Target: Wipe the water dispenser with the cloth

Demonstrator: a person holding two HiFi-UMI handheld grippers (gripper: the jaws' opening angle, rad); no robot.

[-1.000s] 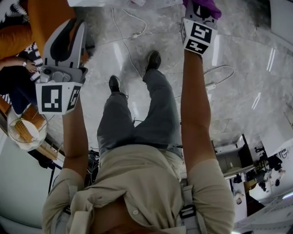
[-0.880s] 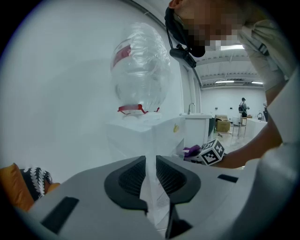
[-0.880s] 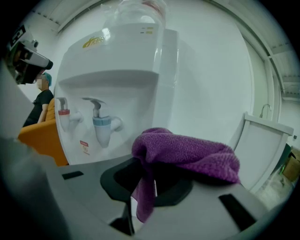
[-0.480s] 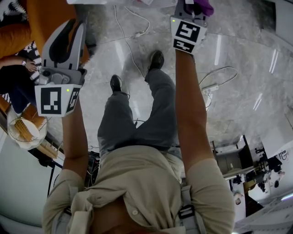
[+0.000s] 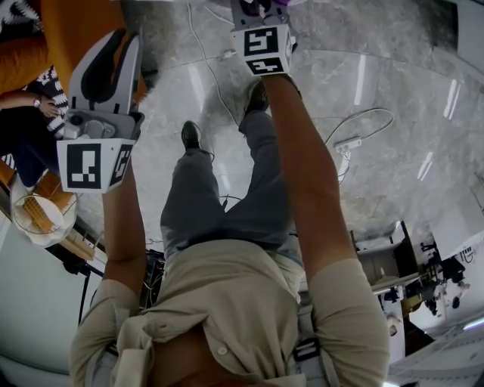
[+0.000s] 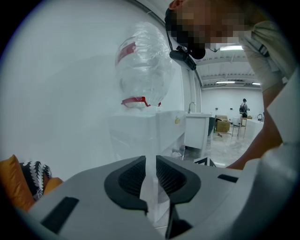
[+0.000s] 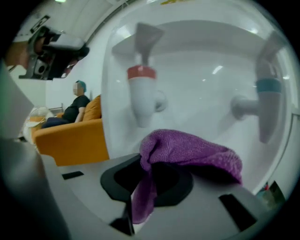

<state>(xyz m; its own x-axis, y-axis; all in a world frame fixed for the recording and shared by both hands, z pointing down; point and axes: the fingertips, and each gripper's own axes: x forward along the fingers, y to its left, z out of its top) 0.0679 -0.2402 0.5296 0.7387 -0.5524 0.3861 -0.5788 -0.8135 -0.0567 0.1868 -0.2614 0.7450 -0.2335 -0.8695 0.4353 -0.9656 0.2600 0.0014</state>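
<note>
The white water dispenser fills the right gripper view: its tap recess (image 7: 197, 75) holds a red tap (image 7: 140, 93) and a blue tap (image 7: 267, 98). My right gripper (image 7: 147, 180) is shut on a purple cloth (image 7: 187, 150), which bunches over the jaws just below the red tap. In the head view that gripper (image 5: 253, 6) reaches out at the top edge, a bit of cloth (image 5: 281, 2) showing. My left gripper (image 6: 150, 176) is shut with nothing in it and points at the dispenser's side (image 6: 140, 131), under the clear bottle (image 6: 143, 65). In the head view it (image 5: 113, 53) is held at the left.
An orange sofa (image 5: 76, 30) with a seated person (image 7: 75, 110) stands left of the dispenser. Cables (image 5: 355, 136) run over the marble floor. A round side table with a basket (image 5: 41, 215) sits at the lower left. My own legs and shoes (image 5: 189, 136) are below.
My right gripper has swung to the left with the cloth, across the dispenser's front. The left gripper has stayed where it was.
</note>
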